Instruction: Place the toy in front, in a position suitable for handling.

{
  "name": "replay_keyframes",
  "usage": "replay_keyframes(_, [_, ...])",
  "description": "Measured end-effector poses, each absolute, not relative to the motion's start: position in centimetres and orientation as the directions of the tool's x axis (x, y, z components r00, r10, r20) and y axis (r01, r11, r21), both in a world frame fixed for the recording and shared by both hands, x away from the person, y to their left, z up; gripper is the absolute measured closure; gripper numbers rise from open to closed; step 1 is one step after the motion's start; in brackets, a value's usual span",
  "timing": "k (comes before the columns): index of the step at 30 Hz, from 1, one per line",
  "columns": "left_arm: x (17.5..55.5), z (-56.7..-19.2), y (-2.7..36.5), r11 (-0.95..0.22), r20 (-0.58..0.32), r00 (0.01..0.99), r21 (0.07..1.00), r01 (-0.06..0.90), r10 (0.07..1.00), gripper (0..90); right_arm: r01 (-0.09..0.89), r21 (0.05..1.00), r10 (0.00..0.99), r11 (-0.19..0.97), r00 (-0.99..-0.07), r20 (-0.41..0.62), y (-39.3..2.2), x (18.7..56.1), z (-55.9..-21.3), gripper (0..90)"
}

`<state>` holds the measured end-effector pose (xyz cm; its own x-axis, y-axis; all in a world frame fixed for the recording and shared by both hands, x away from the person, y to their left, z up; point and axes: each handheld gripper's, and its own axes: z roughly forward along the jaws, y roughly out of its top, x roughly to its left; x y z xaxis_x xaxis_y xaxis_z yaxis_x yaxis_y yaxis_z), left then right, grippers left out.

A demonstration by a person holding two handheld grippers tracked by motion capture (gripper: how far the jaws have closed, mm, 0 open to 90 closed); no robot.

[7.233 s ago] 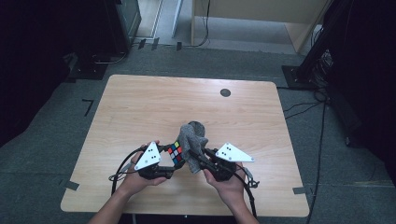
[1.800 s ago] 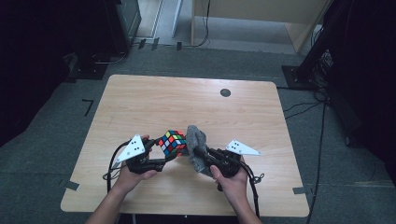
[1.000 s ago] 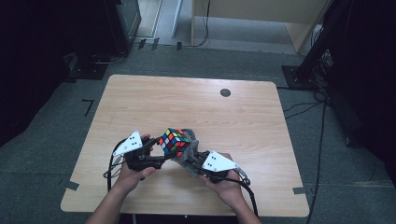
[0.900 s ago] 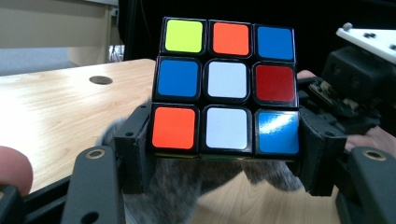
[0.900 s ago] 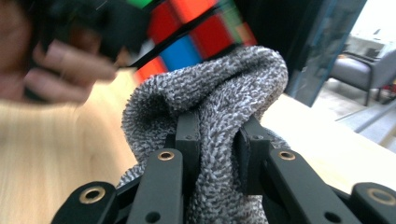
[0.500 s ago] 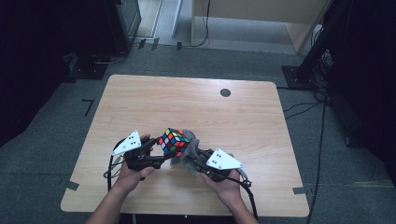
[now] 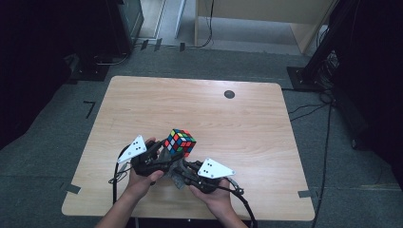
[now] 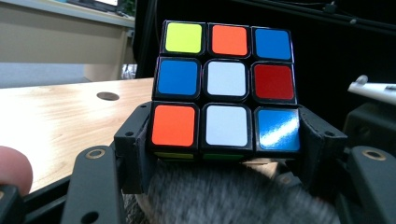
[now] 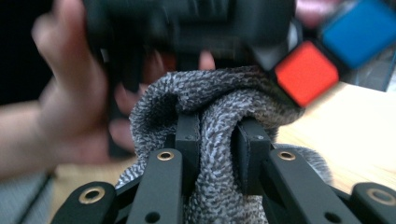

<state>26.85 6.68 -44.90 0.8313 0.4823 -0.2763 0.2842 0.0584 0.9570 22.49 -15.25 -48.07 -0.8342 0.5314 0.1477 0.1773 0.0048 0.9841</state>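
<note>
Much bare table (image 7: 247, 123) beyond cube (image 7: 180, 142).

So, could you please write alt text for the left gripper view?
A scrambled puzzle cube is clamped by its bottom row between the left gripper's two black jaws, above a fuzzy grey cloth. A wooden table lies behind on the left.

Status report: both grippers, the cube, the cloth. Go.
Left gripper shut on puzzle cube, cube held off the table. Right gripper shut on grey cloth, pressed under the cube. Nothing in the way.
</note>
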Motion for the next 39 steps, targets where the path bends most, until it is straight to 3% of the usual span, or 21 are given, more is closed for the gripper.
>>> replay_keyframes(2, [26.8, -44.9, 6.7, 0.068, -0.274, 0.822, 0.958, 0.278, 0.5, 34.2, 0.234, 0.969, 0.558, -0.073, -0.796, 0.234, -16.0, 22.9, -48.2, 75.6])
replay_keyframes(8, [26.9, -44.8, 7.1, 0.084, -0.284, 0.823, 0.956, 0.28, 0.492, 34.2, 0.293, 0.949, 0.627, -0.115, -0.72, 0.298, -17.2, 23.5, -49.3, 75.6])
replay_keyframes(11, [26.8, -45.2, 6.3, 0.039, -0.271, 0.828, 0.956, 0.29, 0.491, 34.3, 0.263, 0.96, 0.561, -0.096, -0.783, 0.27, -15.7, 22.7, -48.8, 74.7])
replay_keyframes(14, [26.7, -45.3, 6.1, 0.033, -0.27, 0.831, 0.956, 0.291, 0.486, 34.3, 0.254, 0.964, 0.561, -0.082, -0.788, 0.255, -15.4, 22.5, -48.6, 74.8])
replay_keyframes(19, [27.1, -45.1, 6.9, 0.059, -0.293, 0.819, 0.951, 0.305, 0.493, 34.3, 0.278, 0.955, 0.633, -0.102, -0.723, 0.278, -17.4, 23.4, -48.9, 75.2])
replay_keyframes(22, [27.3, -45.0, 7.4, 0.07, -0.302, 0.814, 0.949, 0.309, 0.497, 34.3, 0.229, 0.972, 0.702, -0.053, -0.684, 0.199, -18.5, 23.8, -48.8, 74.6])
replay_keyframes(26, [27.5, -44.9, 7.8, 0.083, -0.316, 0.807, 0.944, 0.318, 0.499, 34.3, 0.22, 0.973, 0.723, -0.065, -0.662, 0.198, -19.2, 24.0, -48.6, 73.4])
replay_keyframes(31, [28.0, -45.1, 8.1, 0.065, -0.335, 0.8, 0.934, 0.351, 0.498, 34.3, 0.187, 0.982, 0.777, -0.003, -0.618, 0.12, -20.1, 24.4, -48.6, 65.8])
replay_keyframes(36, [28.9, -45.4, 8.0, 0.02, -0.381, 0.771, 0.901, 0.433, 0.51, 34.2, 0.25, 0.966, 0.765, 0.065, -0.634, 0.113, -20.4, 25.1, -49.3, 46.7])
replay_keyframes(39, [29.3, -45.5, 8.1, -0.002, -0.396, 0.758, 0.886, 0.464, 0.517, 34.2, 0.204, 0.974, 0.774, 0.102, -0.631, 0.051, -20.4, 24.9, -48.8, 36.6])
